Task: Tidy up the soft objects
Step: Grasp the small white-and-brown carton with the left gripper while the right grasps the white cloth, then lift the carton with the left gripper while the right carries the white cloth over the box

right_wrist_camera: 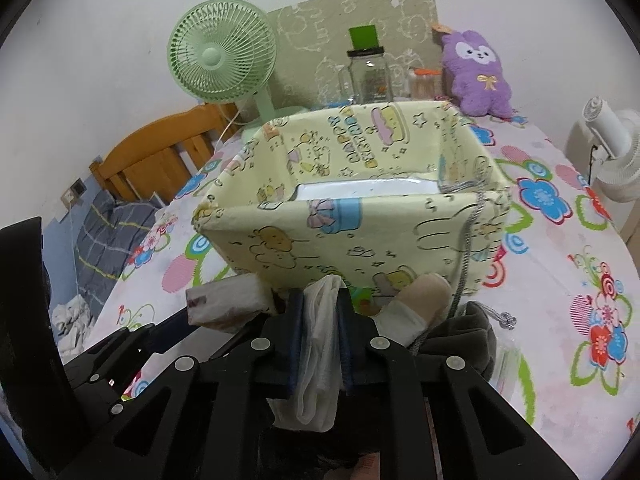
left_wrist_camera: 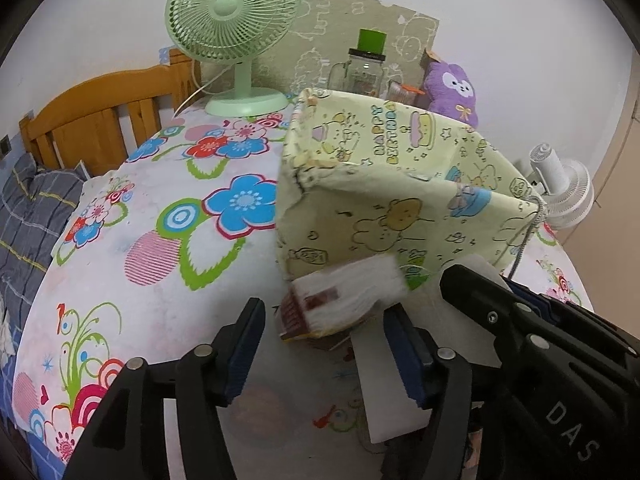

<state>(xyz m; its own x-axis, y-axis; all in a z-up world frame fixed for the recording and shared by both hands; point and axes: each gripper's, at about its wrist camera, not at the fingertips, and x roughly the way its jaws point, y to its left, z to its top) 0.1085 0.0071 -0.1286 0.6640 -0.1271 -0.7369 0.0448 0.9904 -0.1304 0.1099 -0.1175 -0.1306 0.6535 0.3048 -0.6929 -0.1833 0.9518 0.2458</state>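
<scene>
A pale yellow fabric storage box (left_wrist_camera: 400,200) with cartoon prints stands open on the flowered table; it also shows in the right wrist view (right_wrist_camera: 360,216), with something white and flat lying inside. My left gripper (left_wrist_camera: 324,344) is open, with a wrapped tissue pack (left_wrist_camera: 344,300) lying just ahead between its fingertips at the box's foot. My right gripper (right_wrist_camera: 320,320) is shut on a white folded cloth (right_wrist_camera: 320,360) in front of the box. A beige soft item (right_wrist_camera: 424,296) and a dark grey drawstring pouch (right_wrist_camera: 464,336) lie beside it.
A green desk fan (left_wrist_camera: 232,20), a glass jar (left_wrist_camera: 366,72) and a purple plush (left_wrist_camera: 452,92) stand at the table's back. A white fan (left_wrist_camera: 560,192) stands at the right edge. A wooden bed frame (left_wrist_camera: 100,116) with grey bedding is at the left.
</scene>
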